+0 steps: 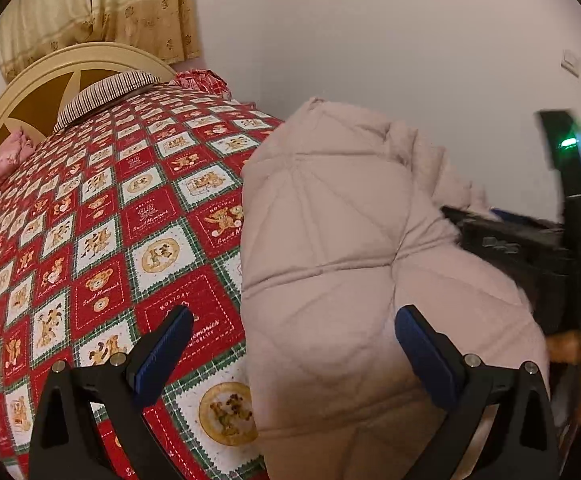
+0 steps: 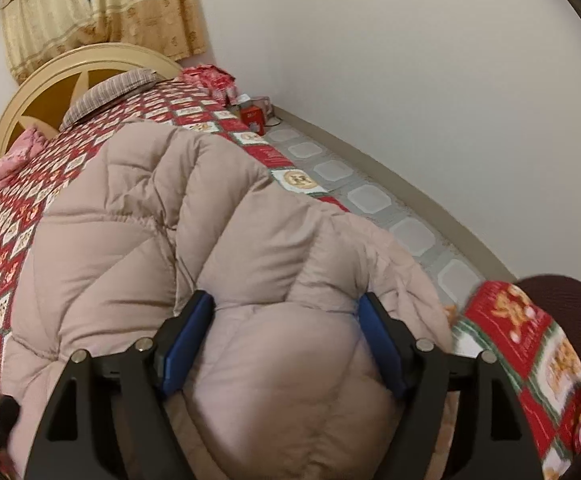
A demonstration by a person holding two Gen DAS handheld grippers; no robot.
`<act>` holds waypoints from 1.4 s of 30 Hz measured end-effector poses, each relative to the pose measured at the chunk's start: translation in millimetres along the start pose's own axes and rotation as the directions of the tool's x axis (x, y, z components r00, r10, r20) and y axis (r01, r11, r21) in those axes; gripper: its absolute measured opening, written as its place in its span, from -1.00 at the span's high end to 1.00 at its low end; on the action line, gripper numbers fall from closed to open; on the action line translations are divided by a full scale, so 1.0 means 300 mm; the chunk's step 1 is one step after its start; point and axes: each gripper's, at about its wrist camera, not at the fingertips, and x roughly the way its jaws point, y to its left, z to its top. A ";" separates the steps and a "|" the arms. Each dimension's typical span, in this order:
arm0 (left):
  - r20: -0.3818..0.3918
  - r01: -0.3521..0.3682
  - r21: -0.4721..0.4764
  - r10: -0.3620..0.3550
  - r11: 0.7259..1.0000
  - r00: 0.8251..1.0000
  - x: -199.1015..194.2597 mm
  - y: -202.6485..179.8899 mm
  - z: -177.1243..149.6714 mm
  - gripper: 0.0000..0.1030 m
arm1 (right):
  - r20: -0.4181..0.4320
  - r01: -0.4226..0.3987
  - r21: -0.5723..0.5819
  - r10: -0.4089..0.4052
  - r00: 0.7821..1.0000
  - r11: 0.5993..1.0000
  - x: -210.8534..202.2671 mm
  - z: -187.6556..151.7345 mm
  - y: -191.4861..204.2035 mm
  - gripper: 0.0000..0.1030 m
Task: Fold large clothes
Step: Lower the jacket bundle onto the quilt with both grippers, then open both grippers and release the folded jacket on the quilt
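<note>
A beige quilted puffer jacket [image 1: 330, 248] lies bunched on a bed with a red, white and green bear-patterned quilt [image 1: 102, 240]. My left gripper [image 1: 294, 316] is open, its blue-padded fingers [image 1: 166, 352] spread over the jacket's left edge and the quilt. The right gripper's black body [image 1: 530, 248] shows blurred at the right of the left wrist view, against the jacket. In the right wrist view the jacket [image 2: 162, 240] fills the middle. My right gripper [image 2: 286, 304] is open, with a puffy fold of the jacket bulging between its spread fingers [image 2: 382, 344].
A cream headboard [image 1: 50, 80], a striped pillow [image 1: 106, 92] and pink bedding [image 1: 2, 168] are at the bed's far end. A white wall [image 1: 370, 40] runs along the right. A tiled floor strip [image 2: 370, 200] and a small red box [image 2: 252, 118] lie beside the bed.
</note>
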 end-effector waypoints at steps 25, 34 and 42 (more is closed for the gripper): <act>-0.122 -0.049 0.025 0.052 0.998 0.991 -0.184 0.034 -0.367 -0.98 | -0.055 -0.067 0.020 0.068 0.996 0.998 -0.451 -0.513 0.019 -0.87; -0.033 -0.111 0.131 0.116 0.985 0.993 -0.404 -0.013 -0.397 -0.98 | 0.049 -0.124 -0.037 0.126 0.991 0.992 -0.698 -0.504 0.095 -0.94; 0.076 -0.136 0.158 0.126 0.978 0.989 -0.597 -0.030 -0.362 -0.98 | 0.231 -0.163 -0.094 0.181 0.956 0.982 -0.922 -0.439 0.159 -0.98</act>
